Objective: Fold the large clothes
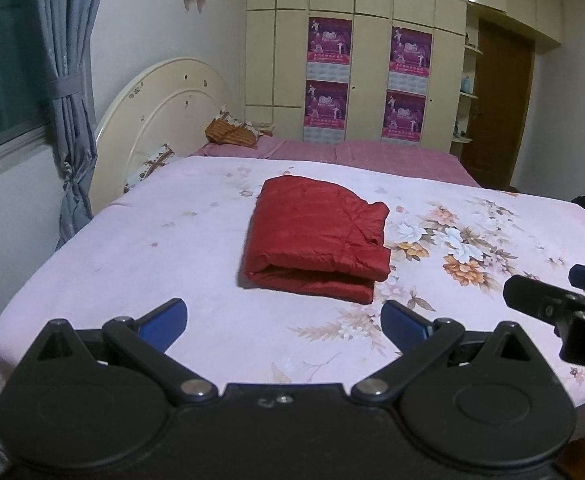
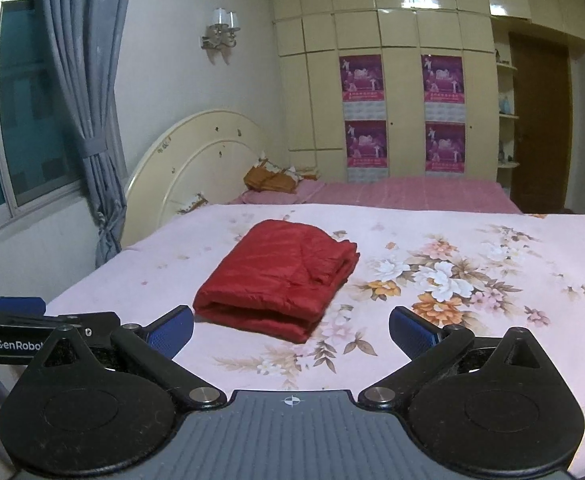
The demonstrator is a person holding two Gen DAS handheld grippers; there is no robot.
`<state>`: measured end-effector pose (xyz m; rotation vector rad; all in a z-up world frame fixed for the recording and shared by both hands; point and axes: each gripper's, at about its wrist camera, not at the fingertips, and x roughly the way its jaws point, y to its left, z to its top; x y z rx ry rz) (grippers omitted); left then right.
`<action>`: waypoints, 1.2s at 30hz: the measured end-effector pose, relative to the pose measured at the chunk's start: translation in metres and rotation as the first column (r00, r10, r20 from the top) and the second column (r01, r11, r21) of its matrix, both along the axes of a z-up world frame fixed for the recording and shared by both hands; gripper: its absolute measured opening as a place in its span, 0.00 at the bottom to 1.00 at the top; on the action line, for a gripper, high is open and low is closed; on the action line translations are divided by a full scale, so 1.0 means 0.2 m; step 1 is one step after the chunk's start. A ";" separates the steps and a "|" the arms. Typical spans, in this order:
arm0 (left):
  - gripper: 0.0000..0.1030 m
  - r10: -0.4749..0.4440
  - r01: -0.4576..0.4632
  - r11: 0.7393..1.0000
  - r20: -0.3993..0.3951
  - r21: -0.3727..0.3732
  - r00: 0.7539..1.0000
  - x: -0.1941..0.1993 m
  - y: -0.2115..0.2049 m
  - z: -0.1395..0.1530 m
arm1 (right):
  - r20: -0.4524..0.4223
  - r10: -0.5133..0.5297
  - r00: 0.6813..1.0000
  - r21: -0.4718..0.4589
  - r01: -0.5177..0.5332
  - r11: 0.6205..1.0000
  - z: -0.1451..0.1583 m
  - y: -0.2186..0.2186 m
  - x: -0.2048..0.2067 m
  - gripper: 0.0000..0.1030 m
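Observation:
A red padded garment [image 1: 316, 236] lies folded into a thick rectangle on the pink floral bedspread [image 1: 132, 248]. It shows in the right wrist view too, as the red garment [image 2: 280, 276], with its folded edge toward me. My left gripper [image 1: 284, 320] is open, held back from the near edge of the garment, nothing between its blue pads. My right gripper [image 2: 292, 330] is also open and empty, just short of the garment's near edge. The right gripper's tip [image 1: 552, 300] shows at the right of the left wrist view, and the left gripper's finger [image 2: 16, 308] at the left of the right wrist view.
The bed has a cream rounded headboard [image 1: 160, 116] at the left with pillows [image 1: 236, 130]. A darker pink sheet [image 2: 412, 194] covers the far side. Behind stand a cream wardrobe [image 1: 356, 60] with posters and a brown door [image 1: 496, 108]. A grey curtain [image 1: 64, 92] hangs by the window.

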<state>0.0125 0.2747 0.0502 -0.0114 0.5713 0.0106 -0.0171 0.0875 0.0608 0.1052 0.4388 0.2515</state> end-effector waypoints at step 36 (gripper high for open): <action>1.00 0.014 -0.015 0.999 0.012 0.037 1.000 0.06 0.03 -0.02 | -0.027 0.005 1.000 0.024 -0.005 1.000 -0.06 0.02 0.10 1.00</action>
